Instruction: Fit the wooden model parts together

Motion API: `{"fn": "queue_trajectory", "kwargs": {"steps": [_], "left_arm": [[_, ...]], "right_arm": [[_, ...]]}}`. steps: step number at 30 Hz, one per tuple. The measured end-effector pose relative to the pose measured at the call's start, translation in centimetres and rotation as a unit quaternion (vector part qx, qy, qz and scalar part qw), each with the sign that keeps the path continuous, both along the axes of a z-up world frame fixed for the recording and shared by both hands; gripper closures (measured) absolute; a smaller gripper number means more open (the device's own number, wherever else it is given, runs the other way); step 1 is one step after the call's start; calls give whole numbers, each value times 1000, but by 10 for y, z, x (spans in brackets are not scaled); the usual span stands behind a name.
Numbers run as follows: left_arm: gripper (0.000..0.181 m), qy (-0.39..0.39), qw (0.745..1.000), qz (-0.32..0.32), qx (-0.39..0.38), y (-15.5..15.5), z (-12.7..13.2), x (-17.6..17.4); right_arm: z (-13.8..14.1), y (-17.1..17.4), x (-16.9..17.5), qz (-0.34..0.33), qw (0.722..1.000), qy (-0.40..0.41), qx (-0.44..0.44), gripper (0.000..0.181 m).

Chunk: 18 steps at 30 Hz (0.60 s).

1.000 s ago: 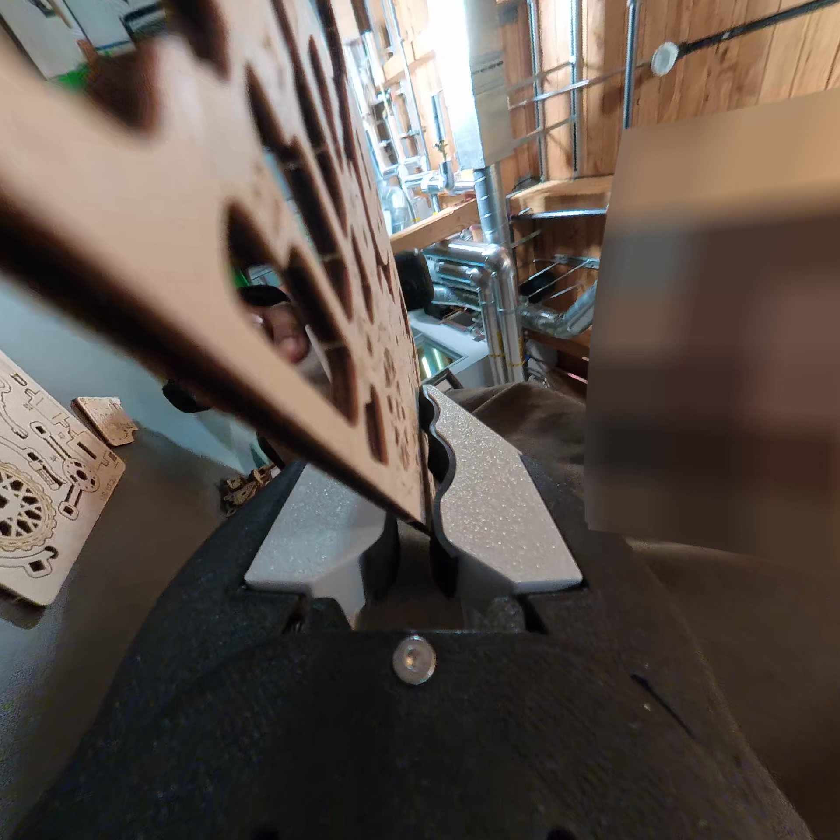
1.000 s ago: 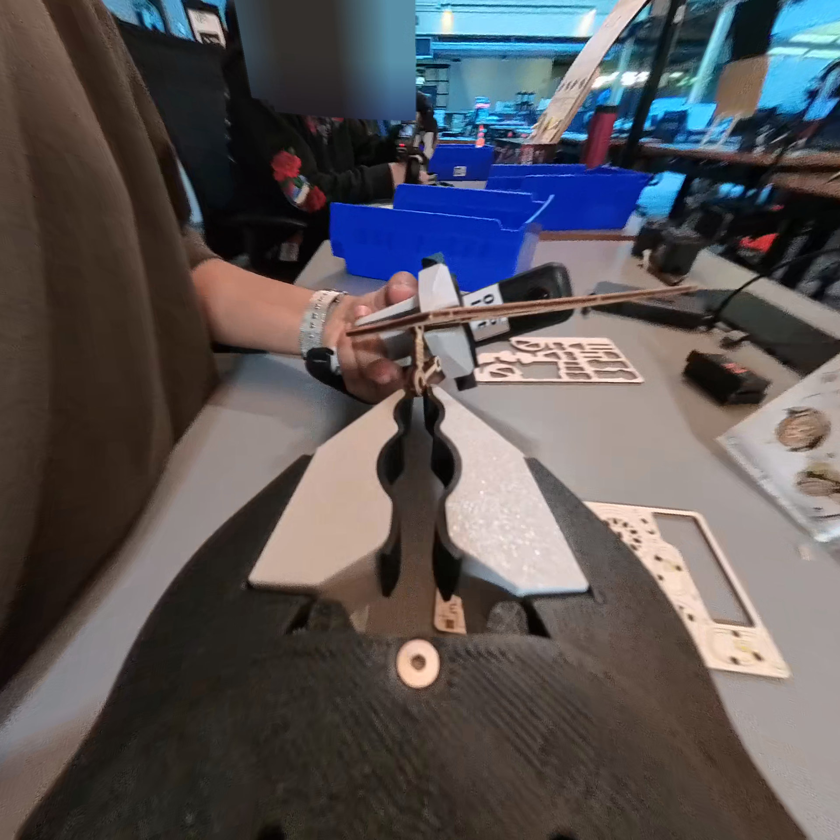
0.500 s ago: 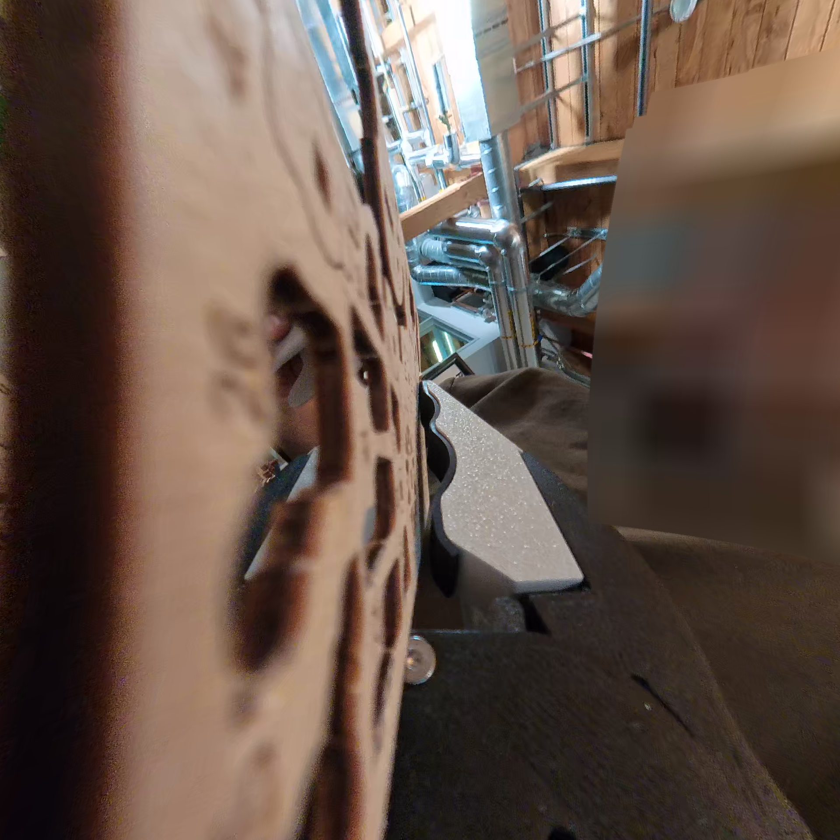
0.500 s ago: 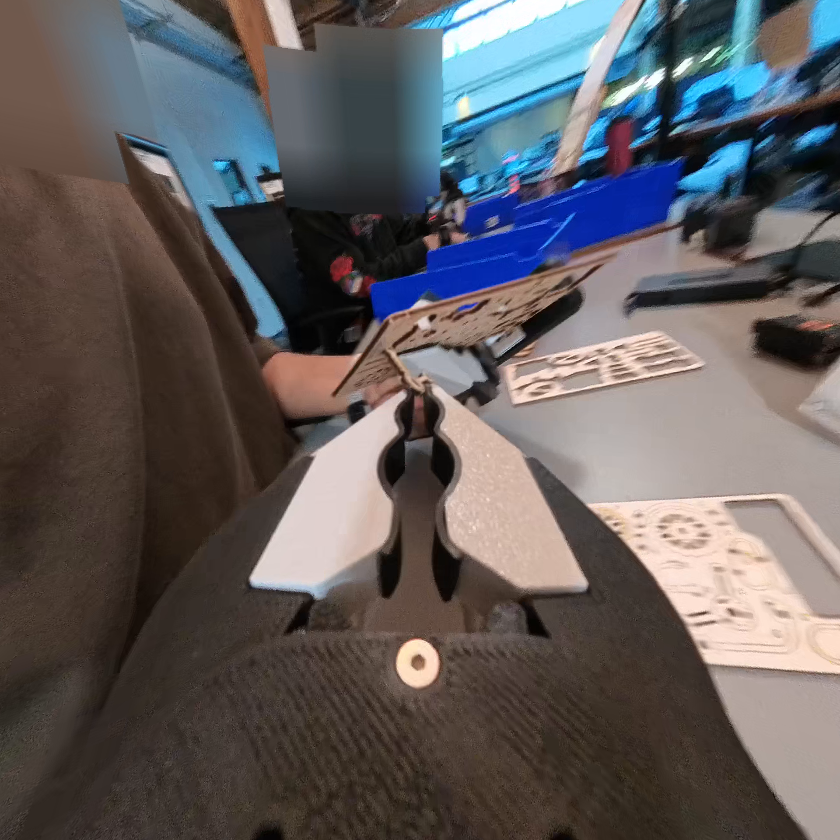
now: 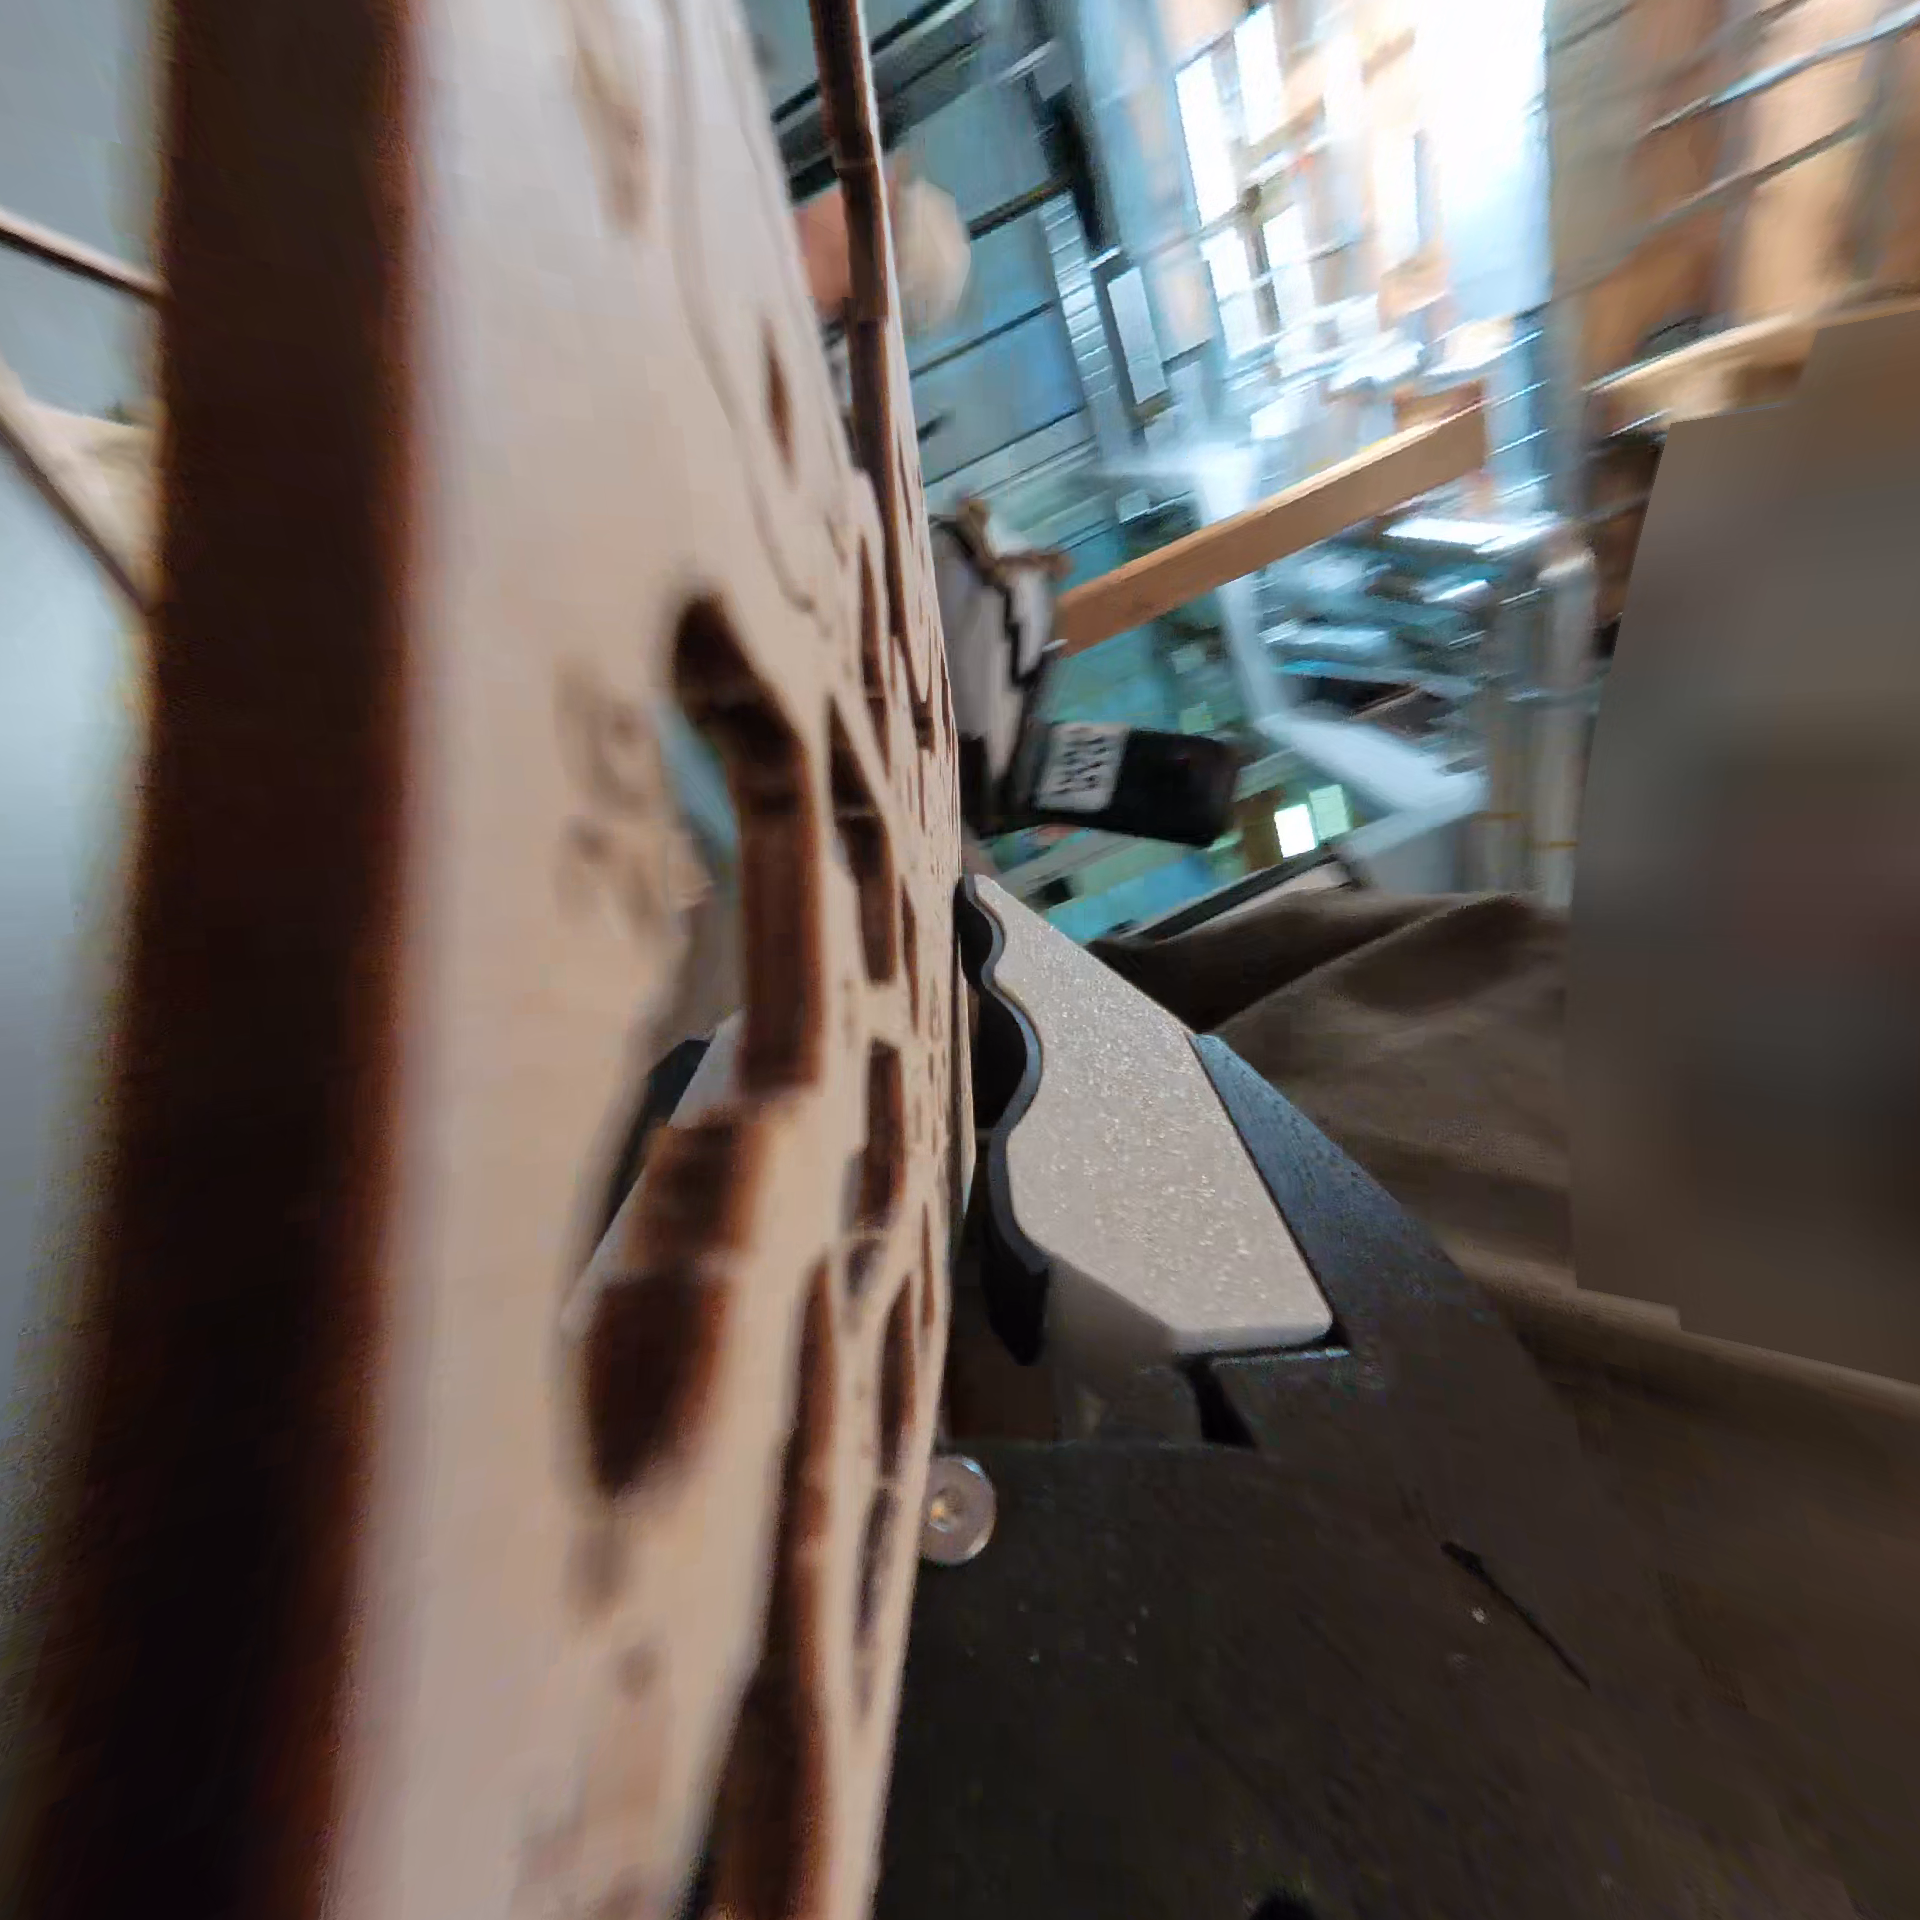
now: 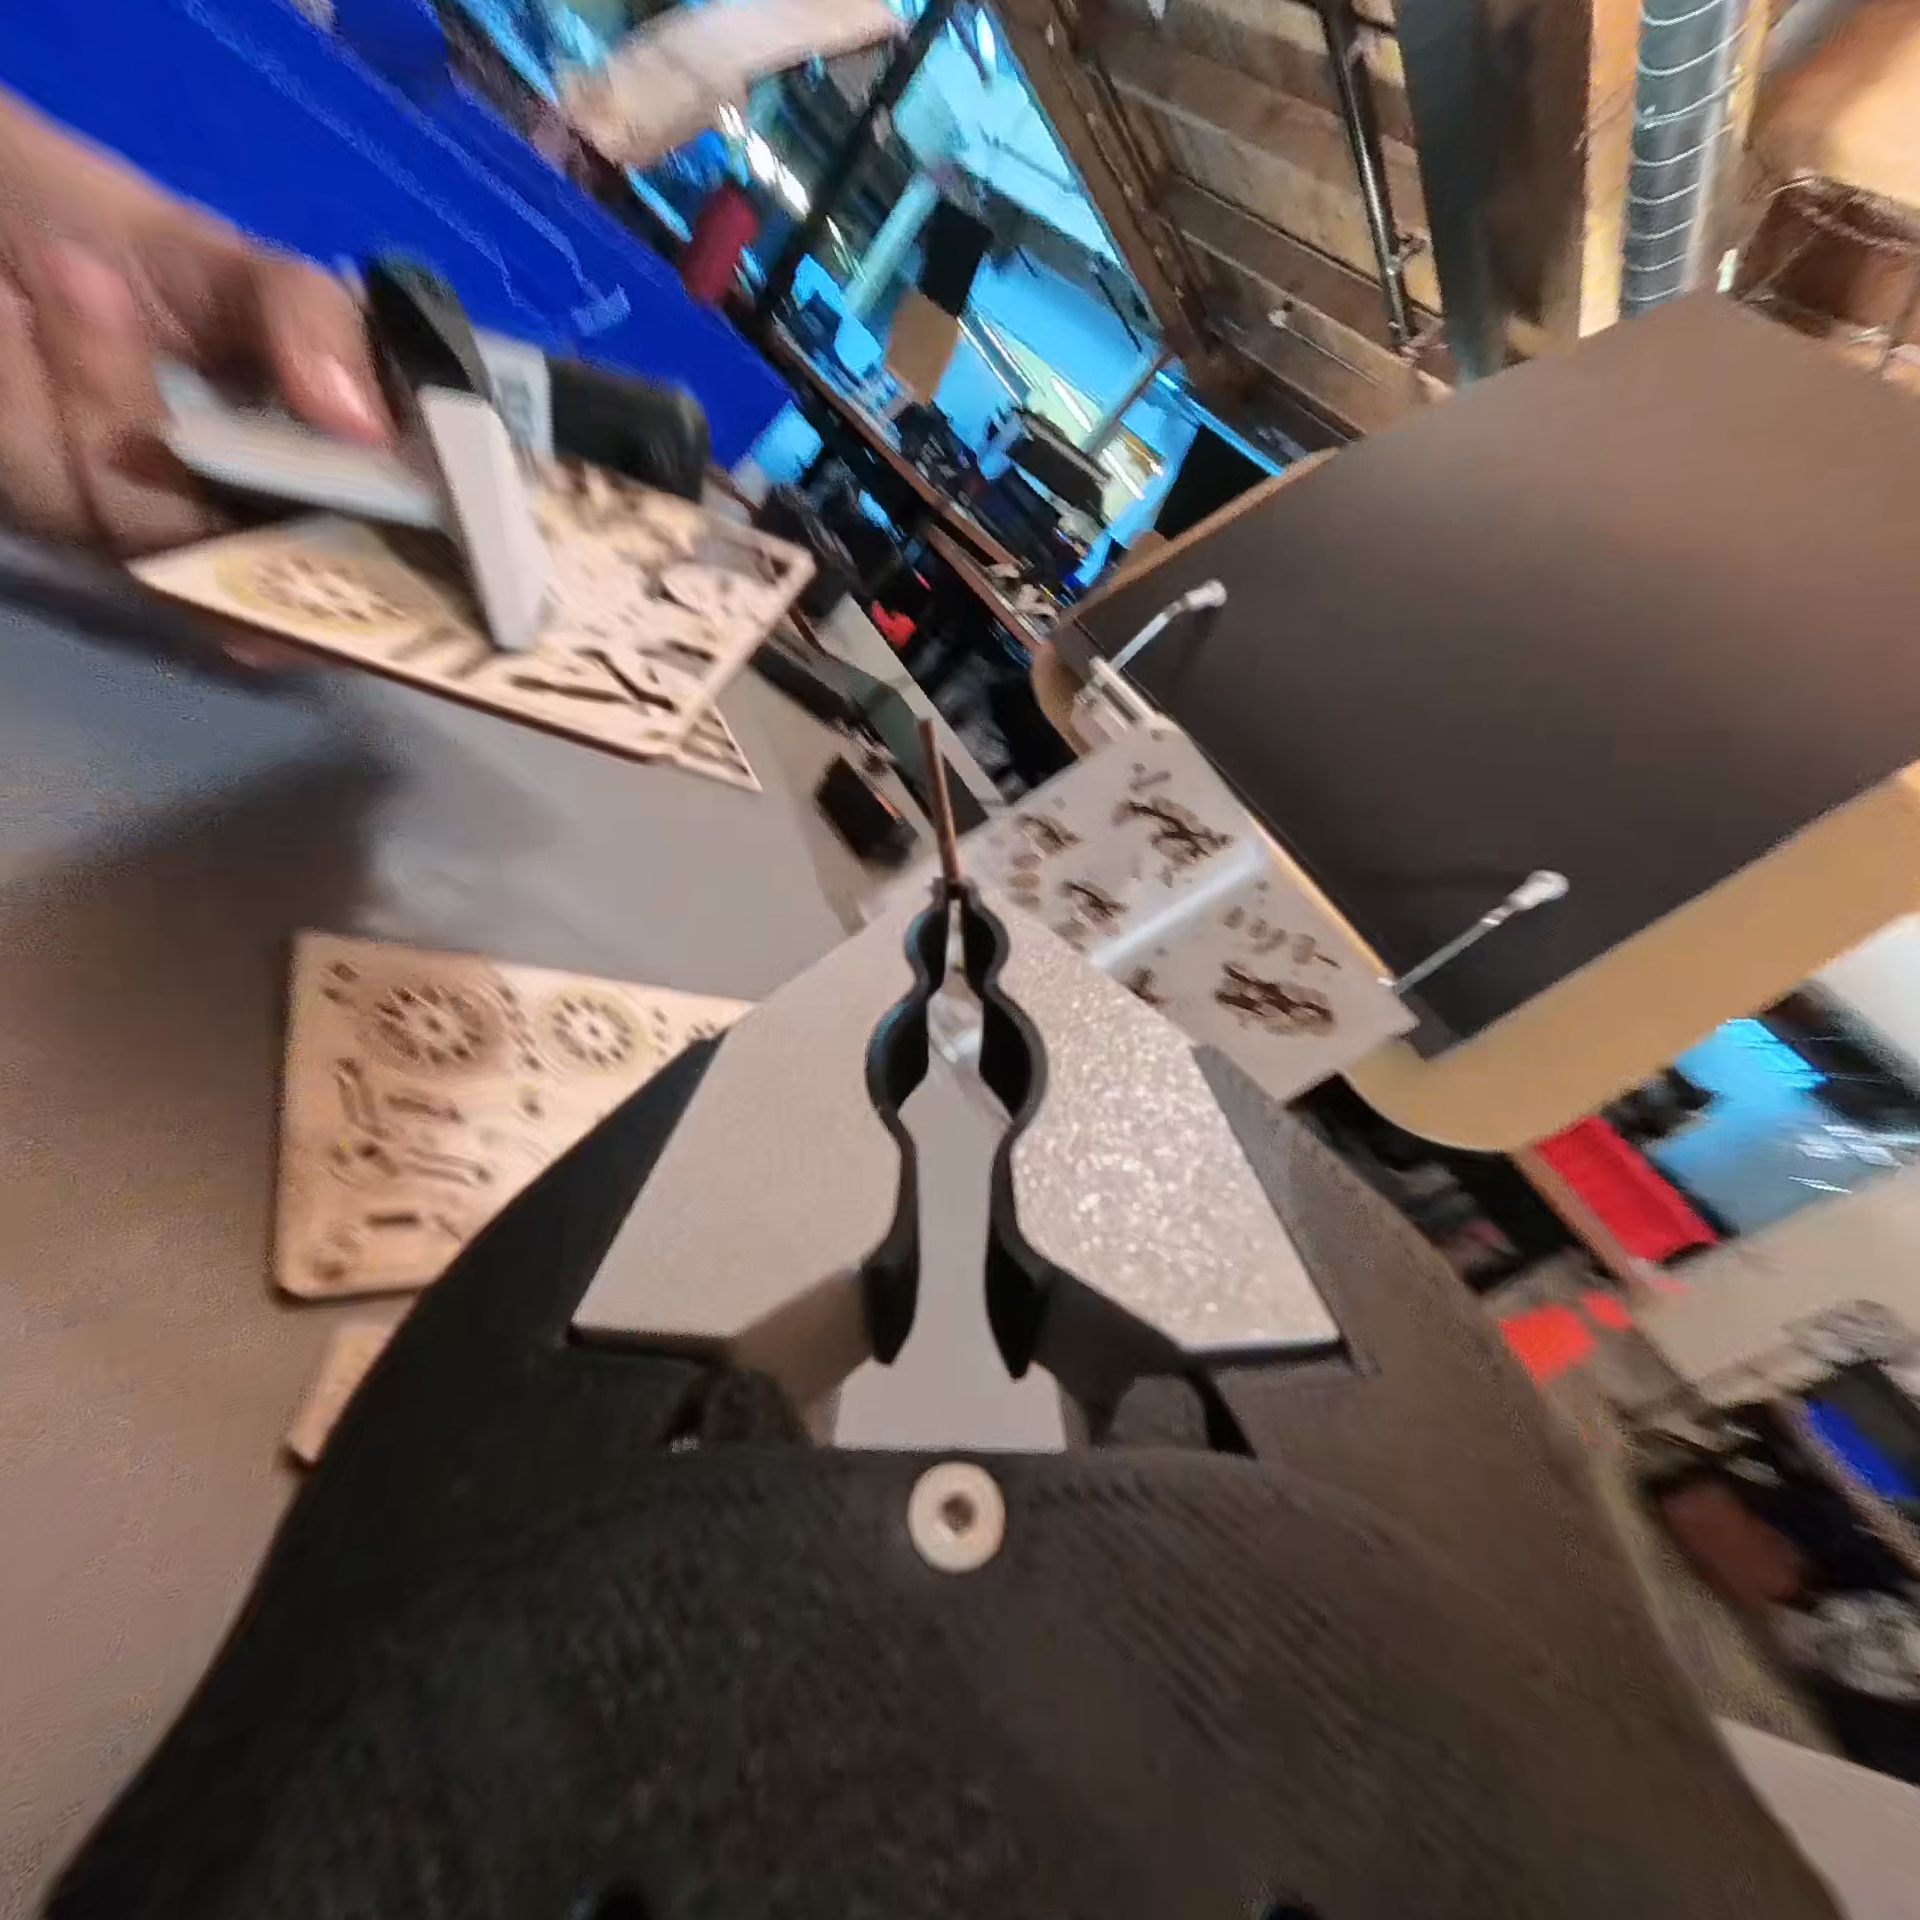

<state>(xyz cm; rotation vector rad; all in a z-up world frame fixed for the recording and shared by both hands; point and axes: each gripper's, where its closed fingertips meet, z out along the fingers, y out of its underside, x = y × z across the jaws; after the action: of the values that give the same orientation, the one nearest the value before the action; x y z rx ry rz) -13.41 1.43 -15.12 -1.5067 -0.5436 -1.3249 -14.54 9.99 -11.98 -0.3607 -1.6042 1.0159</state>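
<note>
A laser-cut wooden sheet point(image 5: 499, 935) stands edge-on between the fingers of the left gripper point(image 5: 961, 914), clenched on it close to the lens; the far finger is mostly hidden behind the board. The right gripper point(image 6: 951, 904), raised above the grey table point(image 6: 571, 831), pinches a thin dark wooden stick point(image 6: 938, 800) at its very fingertips, the stick pointing away from the camera. Another cut-out sheet point(image 6: 447, 1101) lies flat on the table just left of those fingers.
</note>
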Motion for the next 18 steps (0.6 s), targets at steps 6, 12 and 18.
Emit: {"fn": "queue_trajectory", "kwargs": {"steps": [6,12,18], "left_arm": [[178,160,964,-52,-208,-21,-71,10],[164,204,940,-109,-252,-38,-81,26],[148,299,889,-123,-323,-67,-84,17]], "right_arm": [[-27,6,-8,-53,988,28,139,181],[-36,-8,-7,-47,982,39,181,181],[-32,-10,-7,-43,987,33,149,181]]}}
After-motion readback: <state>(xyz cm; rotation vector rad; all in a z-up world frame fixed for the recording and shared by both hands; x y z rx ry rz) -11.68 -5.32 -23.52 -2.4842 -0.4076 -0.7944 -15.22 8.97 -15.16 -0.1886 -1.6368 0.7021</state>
